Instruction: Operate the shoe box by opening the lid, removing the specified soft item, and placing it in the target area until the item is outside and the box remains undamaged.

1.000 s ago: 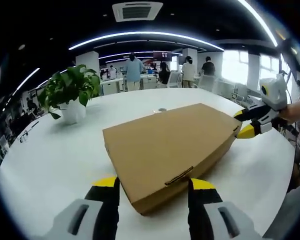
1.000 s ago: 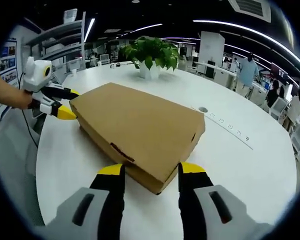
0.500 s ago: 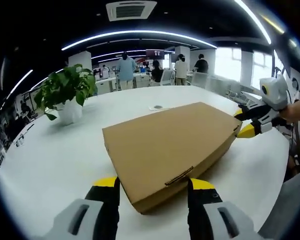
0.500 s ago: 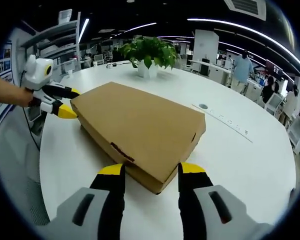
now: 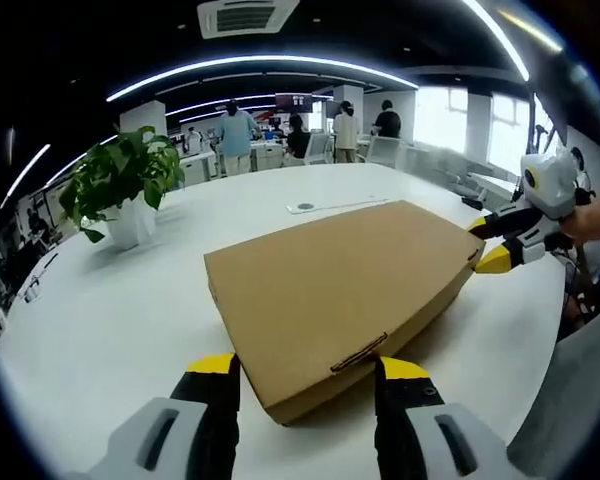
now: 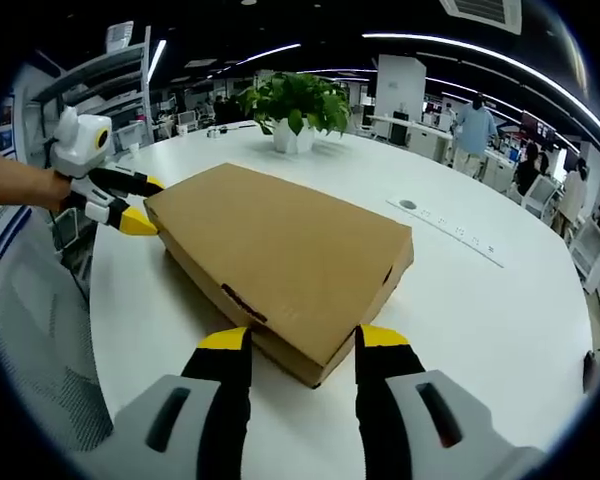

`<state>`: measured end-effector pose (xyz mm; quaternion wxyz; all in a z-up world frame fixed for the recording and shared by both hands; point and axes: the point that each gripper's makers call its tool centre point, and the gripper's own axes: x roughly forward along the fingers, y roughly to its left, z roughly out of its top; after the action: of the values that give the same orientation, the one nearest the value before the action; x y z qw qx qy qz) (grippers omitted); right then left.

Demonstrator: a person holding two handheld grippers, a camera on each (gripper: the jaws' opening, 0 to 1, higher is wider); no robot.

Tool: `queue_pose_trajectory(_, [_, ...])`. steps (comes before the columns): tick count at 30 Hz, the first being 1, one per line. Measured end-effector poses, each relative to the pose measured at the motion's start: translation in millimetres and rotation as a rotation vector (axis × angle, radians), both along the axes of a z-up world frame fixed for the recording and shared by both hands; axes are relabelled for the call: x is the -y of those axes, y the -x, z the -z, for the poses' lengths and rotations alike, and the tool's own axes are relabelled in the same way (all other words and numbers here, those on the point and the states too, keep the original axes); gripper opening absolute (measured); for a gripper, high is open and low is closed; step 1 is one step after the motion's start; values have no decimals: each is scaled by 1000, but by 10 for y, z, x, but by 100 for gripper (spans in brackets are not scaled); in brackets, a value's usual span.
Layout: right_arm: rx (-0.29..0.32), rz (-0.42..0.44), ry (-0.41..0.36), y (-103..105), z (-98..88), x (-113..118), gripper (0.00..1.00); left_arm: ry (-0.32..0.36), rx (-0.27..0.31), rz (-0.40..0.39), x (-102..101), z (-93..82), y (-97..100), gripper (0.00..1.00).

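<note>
The left tool [image 5: 305, 368] stands with jaws apart astride one corner of the closed shoe box [image 5: 340, 285]. The right tool [image 6: 295, 345] straddles the opposite corner, jaws likewise apart. The box lies flat on the white counter [image 5: 120, 300], near a potted plant [image 5: 120, 185].

Open office: round white table [image 5: 110, 300], potted plant [image 5: 120, 185] on it, curved ceiling light strips [image 5: 250, 65], ceiling vent [image 5: 242, 17], bright windows [image 5: 455, 118], people [image 5: 238, 135] standing beyond, shelving [image 6: 120, 85].
</note>
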<state>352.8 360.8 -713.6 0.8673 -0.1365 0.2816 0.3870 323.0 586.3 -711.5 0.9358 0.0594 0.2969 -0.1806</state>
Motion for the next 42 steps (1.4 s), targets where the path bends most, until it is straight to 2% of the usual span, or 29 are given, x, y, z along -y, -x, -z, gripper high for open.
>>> queue_pose_trajectory(14, [-10,63,-16,335,0,-42,36,-7,-44,107,-90,4,123,52])
queue_pose_trajectory(25, [-21,98,-38,566,-12,-134,35,-14,-64,162,-199,3,228,51])
queue_pose_trajectory(30, [-24,113,-50,643,-16,-184,34,-11,-60,176,-216,-22,316,51])
queue_pose_trajectory(33, [-25,121,-58,693,-18,-205,34,-12,-62,184,-245,-17,296,51])
queue_pose_trajectory(42, [-31,114,-70,812,-23,-290,34,-12,-68,184,-289,-54,480,51])
